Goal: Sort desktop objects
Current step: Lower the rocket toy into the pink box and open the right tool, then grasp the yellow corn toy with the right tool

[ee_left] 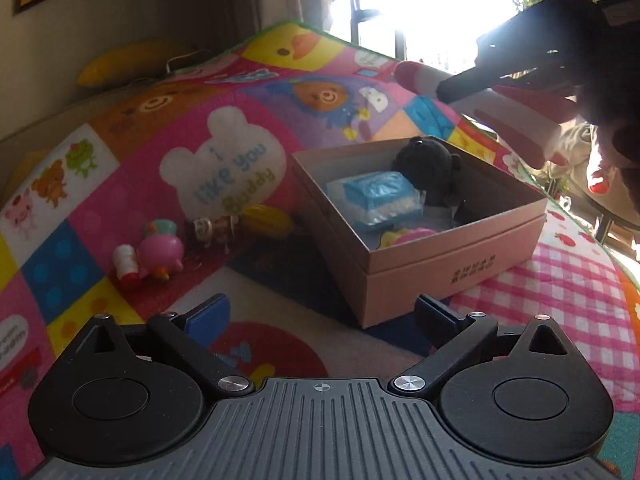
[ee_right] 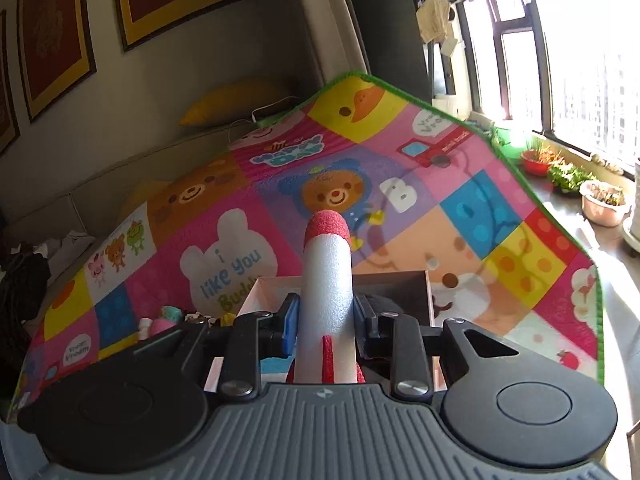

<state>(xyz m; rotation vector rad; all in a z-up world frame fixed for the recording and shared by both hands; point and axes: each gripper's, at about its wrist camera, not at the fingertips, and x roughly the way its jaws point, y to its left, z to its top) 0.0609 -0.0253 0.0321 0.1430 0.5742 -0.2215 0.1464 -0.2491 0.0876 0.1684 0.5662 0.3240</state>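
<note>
A pink cardboard box (ee_left: 460, 256) stands open on the cartoon play mat (ee_left: 120, 184). It holds a black plush toy (ee_left: 428, 164), a blue wrapped packet (ee_left: 376, 196) and a pink-yellow toy (ee_left: 404, 236). My right gripper (ee_right: 326, 316) is shut on a white foam rocket (ee_right: 327, 280) with a red nose, held above the box (ee_right: 264, 284). The rocket (ee_left: 508, 120) also shows in the left wrist view, up right above the box. My left gripper (ee_left: 322, 312) is open and empty, low in front of the box's near corner.
Left of the box lie a pink pig figure (ee_left: 160, 252), a small white-red toy (ee_left: 126, 266), a small brown figure (ee_left: 208, 228) and a yellow toy (ee_left: 268, 220). A yellow cushion (ee_left: 132, 60) lies beyond the mat. Plant pots (ee_right: 604, 202) line the window sill.
</note>
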